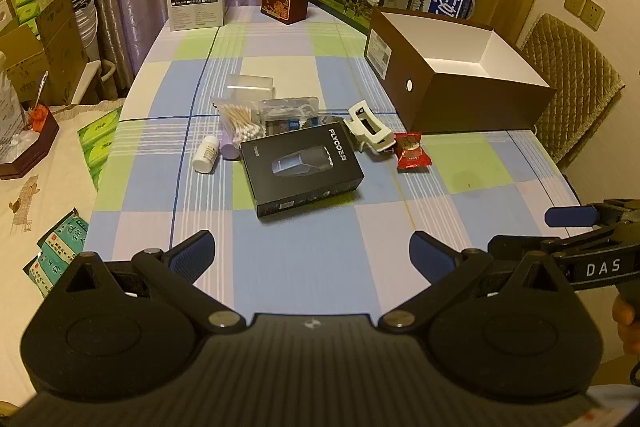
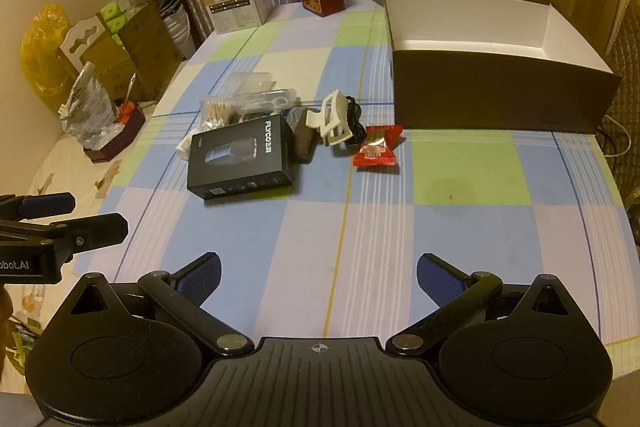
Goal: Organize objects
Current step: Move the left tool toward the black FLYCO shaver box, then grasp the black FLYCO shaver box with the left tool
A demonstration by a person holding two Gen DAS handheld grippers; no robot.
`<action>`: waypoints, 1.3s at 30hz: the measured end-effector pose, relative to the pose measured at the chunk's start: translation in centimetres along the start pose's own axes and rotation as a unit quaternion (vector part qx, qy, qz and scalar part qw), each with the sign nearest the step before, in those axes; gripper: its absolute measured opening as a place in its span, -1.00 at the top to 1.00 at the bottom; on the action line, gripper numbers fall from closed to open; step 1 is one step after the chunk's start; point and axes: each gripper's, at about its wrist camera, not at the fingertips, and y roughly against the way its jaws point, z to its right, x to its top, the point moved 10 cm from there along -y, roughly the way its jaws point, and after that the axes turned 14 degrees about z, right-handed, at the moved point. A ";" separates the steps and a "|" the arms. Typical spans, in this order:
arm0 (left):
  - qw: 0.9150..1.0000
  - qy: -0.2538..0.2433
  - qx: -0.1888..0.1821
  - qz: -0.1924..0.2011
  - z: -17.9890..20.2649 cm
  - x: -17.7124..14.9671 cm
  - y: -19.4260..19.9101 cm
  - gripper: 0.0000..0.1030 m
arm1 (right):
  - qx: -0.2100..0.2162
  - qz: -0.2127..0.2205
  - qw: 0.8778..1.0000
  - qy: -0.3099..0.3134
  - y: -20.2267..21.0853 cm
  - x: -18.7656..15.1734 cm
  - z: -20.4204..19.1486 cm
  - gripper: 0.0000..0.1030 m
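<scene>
**Both tongs empty, clutter still loose on the tabletop**

My left tongs (image 1: 312, 255) and right tongs (image 2: 318, 277) filled the bottom of each frame, spread wide and gripping nothing, hovering above the checked tabletop (image 1: 304, 247) without touching it. In mid-frame lay the black razor box (image 1: 302, 167), with the red snack packet (image 1: 409, 150) and white clip (image 1: 366, 125) to its right and the white bottle (image 1: 207, 154) and cotton swabs (image 1: 240, 125) to its left. The open brown box (image 1: 460, 83) sat at upper right. I judged the main risk to be crowding: reaching for one item could nudge its neighbours, and the round bottle might roll.
</scene>
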 end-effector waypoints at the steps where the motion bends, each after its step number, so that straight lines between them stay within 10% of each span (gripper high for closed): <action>1: 1.000 0.000 0.000 0.000 0.0 0.0 -0.1 -0.98 | 0.000 0.000 1.000 0.000 -0.1 0.1 0.0 -0.97; 25: 1.000 0.001 -0.005 -0.009 -0.8 1.4 -4.0 -0.98 | -0.013 -0.011 1.000 -0.016 -3.5 1.0 2.7 -0.97; 39: 0.995 -0.077 -0.064 0.006 -0.9 2.2 -10.3 -0.98 | -0.065 -0.013 0.996 -0.051 -5.7 0.7 8.1 -0.97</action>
